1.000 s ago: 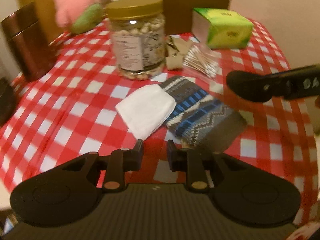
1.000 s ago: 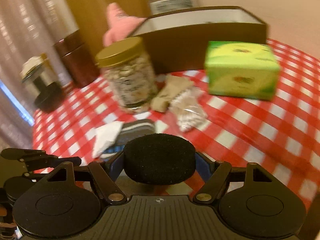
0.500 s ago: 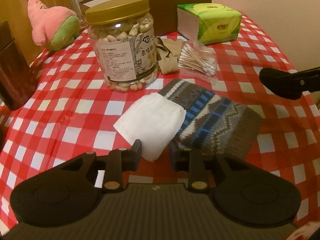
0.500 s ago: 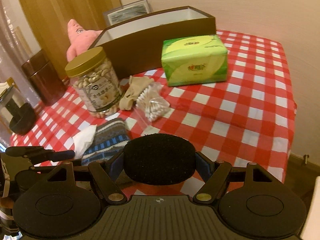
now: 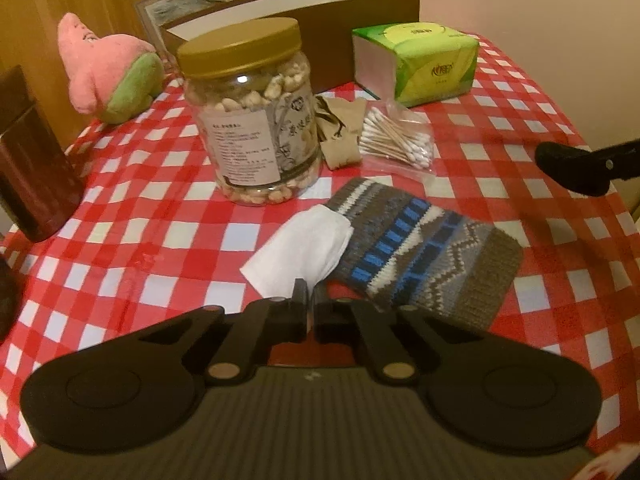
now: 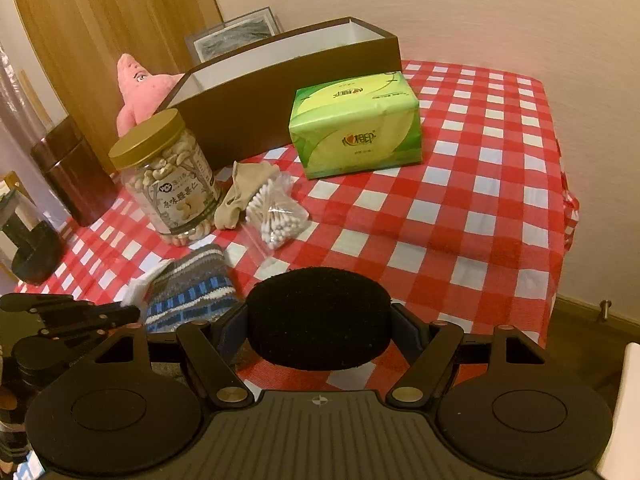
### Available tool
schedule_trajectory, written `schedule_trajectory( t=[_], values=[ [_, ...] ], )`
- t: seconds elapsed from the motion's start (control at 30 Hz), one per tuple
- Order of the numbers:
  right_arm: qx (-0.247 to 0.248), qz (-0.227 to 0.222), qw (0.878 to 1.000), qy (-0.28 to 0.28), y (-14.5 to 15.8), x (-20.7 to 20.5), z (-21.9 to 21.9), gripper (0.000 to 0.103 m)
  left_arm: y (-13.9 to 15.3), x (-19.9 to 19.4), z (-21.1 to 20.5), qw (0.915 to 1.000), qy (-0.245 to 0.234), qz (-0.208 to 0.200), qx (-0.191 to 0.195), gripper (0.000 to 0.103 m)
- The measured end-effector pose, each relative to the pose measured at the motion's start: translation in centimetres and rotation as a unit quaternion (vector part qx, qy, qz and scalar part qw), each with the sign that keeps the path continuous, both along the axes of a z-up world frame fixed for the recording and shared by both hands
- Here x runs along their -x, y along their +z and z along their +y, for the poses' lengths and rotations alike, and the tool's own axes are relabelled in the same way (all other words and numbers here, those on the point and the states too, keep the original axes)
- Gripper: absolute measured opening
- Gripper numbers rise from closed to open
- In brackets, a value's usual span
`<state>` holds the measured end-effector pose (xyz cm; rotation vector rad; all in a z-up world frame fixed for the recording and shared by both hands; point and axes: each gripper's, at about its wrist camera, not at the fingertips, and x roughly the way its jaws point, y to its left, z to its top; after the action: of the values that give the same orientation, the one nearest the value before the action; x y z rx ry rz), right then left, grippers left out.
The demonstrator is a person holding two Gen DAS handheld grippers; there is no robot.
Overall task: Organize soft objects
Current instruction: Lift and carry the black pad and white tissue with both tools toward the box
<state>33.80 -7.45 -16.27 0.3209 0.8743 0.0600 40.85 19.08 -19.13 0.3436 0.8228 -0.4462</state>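
White cloth (image 5: 299, 249) lies folded on the red-and-white checked tablecloth (image 5: 152, 216), its long axis running from the near left corner up toward the far right, where its far end overlaps the knitted sock (image 5: 424, 256). I have the left gripper (image 5: 309, 304) at the cloth's near corner; its jaws have just been closing and now stand almost together, pinching that corner between the 2 pads. The sock, grey with blue and white bands, stretches from its striped cuff near the jar (image 5: 252, 116) out toward the near right, flat on the table.

In the right wrist view, my right gripper (image 6: 320, 322) holds a black foam pad (image 6: 319, 316) between its 2 fingers, the jaws wide around it. It hangs near the table's near edge, with the sock (image 6: 192, 292) just to its left and the left gripper (image 6: 80, 312) further left.

Beyond the jar sit a beige sock (image 5: 340, 136), a bag of cotton swabs (image 5: 396, 138), a green tissue pack (image 5: 416, 62), a pink plush (image 5: 108, 72) and an open brown box (image 5: 320, 12).
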Motion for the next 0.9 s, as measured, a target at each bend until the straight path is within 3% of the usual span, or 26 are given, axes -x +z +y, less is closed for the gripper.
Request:
schedule_trajectory(
  t=[0.57, 0.9],
  values=[
    [-0.053, -0.004, 0.998, 0.016, -2.0, 2.1, -3.7, 0.074, 3.4, 3.5, -0.5, 0.9981, 0.062, -0.002, 0.004, 0.002],
    [-0.065, -0.021, 0.997, 0.035, -1.0, 3.4, -4.2, 0.074, 6.1, 6.0, -0.3, 0.9966, 0.08, -0.018, 0.008, 0.002]
  ],
)
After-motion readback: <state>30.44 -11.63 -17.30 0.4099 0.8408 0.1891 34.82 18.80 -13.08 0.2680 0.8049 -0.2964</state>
